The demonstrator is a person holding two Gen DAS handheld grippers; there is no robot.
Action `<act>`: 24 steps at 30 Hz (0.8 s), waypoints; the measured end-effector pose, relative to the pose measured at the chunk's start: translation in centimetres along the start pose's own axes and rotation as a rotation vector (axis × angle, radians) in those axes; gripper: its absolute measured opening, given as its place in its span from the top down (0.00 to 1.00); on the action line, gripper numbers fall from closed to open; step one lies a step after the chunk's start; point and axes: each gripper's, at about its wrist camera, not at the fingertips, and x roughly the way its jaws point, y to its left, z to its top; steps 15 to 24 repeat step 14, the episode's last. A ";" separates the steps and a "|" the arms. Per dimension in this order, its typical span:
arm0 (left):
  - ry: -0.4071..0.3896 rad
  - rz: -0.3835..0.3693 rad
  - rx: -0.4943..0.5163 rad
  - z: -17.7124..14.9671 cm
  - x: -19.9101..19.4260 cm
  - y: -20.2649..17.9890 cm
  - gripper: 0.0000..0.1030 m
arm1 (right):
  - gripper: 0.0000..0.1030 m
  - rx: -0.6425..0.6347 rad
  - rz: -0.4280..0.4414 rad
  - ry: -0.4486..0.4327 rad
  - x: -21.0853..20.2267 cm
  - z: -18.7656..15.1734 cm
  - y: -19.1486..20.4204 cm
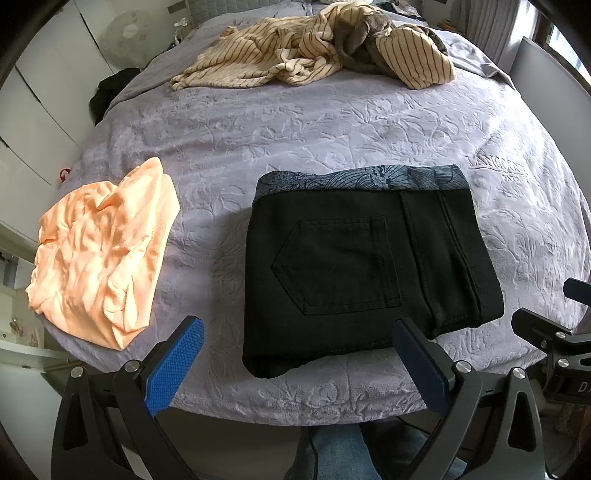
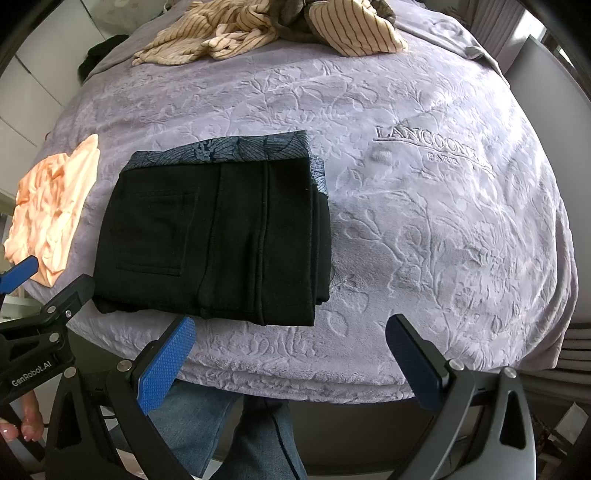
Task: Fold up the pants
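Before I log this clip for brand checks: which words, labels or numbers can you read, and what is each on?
"GenRobot.AI": on the black body of the left gripper, seen from the right wrist.
"LANCOON" with the end blurred, and "PARIS" beneath: embossed on the purple blanket.
"D", rest cut off: on the right gripper, seen from the left wrist.
The black pants show no readable text.

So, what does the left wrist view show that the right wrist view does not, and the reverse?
Only the left wrist view shows a white fan beside the bed. Only the right wrist view shows the full embroidered logo on the bedspread, and the person's fingers holding the other tool. Both show the folded black pants, the peach garment, the striped clothes, and open, empty grippers: left, right.
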 end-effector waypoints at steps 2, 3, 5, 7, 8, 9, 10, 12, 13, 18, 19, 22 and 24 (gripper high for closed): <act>0.004 0.001 0.001 0.1 0.1 0.0 0.01 | 0.00 -0.001 0.000 -0.001 0.0 0.0 0.0; 0.006 -0.001 0.000 0.1 0.1 0.0 0.01 | 0.00 -0.001 0.000 0.000 0.0 0.0 0.0; 0.008 -0.004 0.001 0.2 0.2 -0.1 0.01 | 0.00 -0.001 0.000 0.001 0.0 0.0 0.0; 0.008 -0.006 0.001 0.2 0.3 -0.1 0.01 | 0.00 0.000 0.000 0.001 0.1 0.0 0.0; 0.007 -0.010 0.000 0.2 0.2 -0.1 0.01 | 0.00 0.000 0.000 0.001 0.1 0.0 0.0; 0.000 -0.014 -0.003 0.2 0.2 -0.1 0.01 | 0.00 0.000 0.000 0.000 0.1 0.0 0.0; -0.006 -0.017 -0.004 0.2 0.1 -0.1 0.01 | 0.00 0.000 0.000 0.000 0.1 0.0 0.0; -0.012 -0.024 -0.003 0.2 0.0 -0.2 0.01 | 0.00 0.000 0.000 0.001 0.2 0.0 -0.1; -0.014 -0.027 -0.001 0.3 -0.1 -0.2 0.01 | 0.00 0.000 0.000 0.001 0.1 0.0 0.0; -0.013 -0.028 0.001 0.3 -0.1 -0.3 0.01 | 0.00 0.000 0.000 0.001 0.1 0.1 -0.1; -0.013 -0.028 0.001 0.3 -0.1 -0.3 0.01 | 0.00 0.000 0.000 0.001 0.1 0.1 -0.1; -0.013 -0.028 0.001 0.3 -0.1 -0.3 0.01 | 0.00 0.000 0.000 0.001 0.1 0.1 -0.1; -0.013 -0.028 0.001 0.3 -0.1 -0.3 0.01 | 0.00 0.000 0.000 0.001 0.1 0.1 -0.1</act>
